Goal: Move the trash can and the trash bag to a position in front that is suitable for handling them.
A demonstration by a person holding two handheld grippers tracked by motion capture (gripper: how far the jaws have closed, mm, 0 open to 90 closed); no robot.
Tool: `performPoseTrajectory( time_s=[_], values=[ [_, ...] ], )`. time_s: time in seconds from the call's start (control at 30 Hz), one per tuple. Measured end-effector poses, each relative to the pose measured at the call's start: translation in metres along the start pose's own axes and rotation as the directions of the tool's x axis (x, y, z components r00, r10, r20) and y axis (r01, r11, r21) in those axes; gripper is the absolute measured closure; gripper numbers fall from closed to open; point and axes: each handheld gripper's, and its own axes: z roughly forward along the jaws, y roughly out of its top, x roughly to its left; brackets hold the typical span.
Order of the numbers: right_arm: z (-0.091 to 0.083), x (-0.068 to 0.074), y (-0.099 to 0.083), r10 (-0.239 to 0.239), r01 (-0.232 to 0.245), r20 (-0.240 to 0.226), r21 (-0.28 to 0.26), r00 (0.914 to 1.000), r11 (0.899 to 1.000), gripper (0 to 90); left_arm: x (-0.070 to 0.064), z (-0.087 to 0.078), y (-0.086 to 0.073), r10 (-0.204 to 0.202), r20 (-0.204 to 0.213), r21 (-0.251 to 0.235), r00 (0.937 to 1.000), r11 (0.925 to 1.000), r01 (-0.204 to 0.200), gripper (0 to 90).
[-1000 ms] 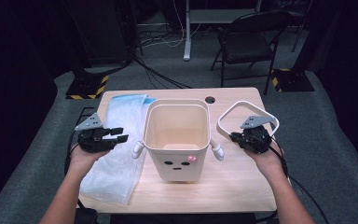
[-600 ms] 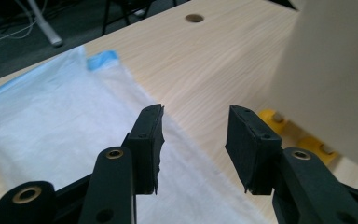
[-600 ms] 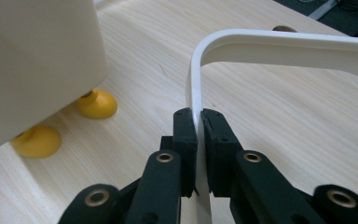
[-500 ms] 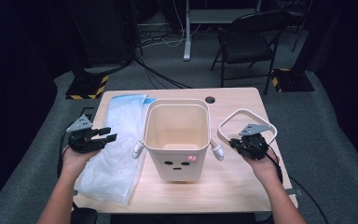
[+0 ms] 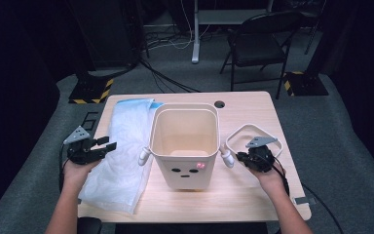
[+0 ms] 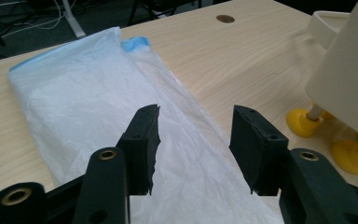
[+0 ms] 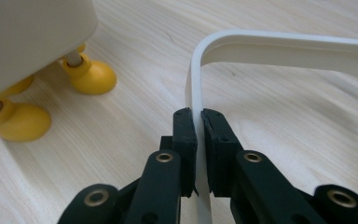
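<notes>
Left gripper (image 5: 108, 145) drifted outward, spread over bag (image 5: 119, 151); right gripper (image 7: 199, 119) pinching white ring (image 7: 279, 49) beside bin (image 5: 185, 141).

The right gripper (image 7: 197, 122) had its two black jaws clamped on the thin edge of a white plastic rectangular ring (image 7: 279, 44), which lay over the pale wooden tabletop (image 7: 135, 116). To the left, a cream plastic bin (image 7: 30, 35) stood on round yellow feet (image 7: 91, 74).
</notes>
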Motion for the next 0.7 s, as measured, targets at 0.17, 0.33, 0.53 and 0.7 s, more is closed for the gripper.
performPoseTrajectory(
  time_s=[0.17,0.33,0.53,0.7],
  values=[
    [0.005,-0.003,-0.007,0.021,-0.021,-0.013,0.007,0.9997,1.0,83.6,0.003,0.001,-0.009,-0.024,-0.005,-0.005,0.9997,0.9997,0.024,47.0],
    [0.007,-0.007,-0.011,0.02,-0.02,-0.019,0.017,0.9996,1.0,83.4,0.005,0.001,-0.014,-0.042,-0.008,-0.014,0.9991,0.999,0.042,44.9],
    [0.011,-0.008,-0.015,0.021,-0.02,-0.026,0.036,0.9994,0.999,83.7,0.007,0.001,-0.018,-0.051,-0.01,-0.012,0.9986,0.9986,0.051,44.3],
    [0.014,-0.008,-0.018,0.02,-0.018,-0.037,0.056,0.9991,0.998,83.7,0.012,0.003,-0.024,-0.076,-0.022,-0.01,0.9969,0.9971,0.075,42.6]
  ],
)
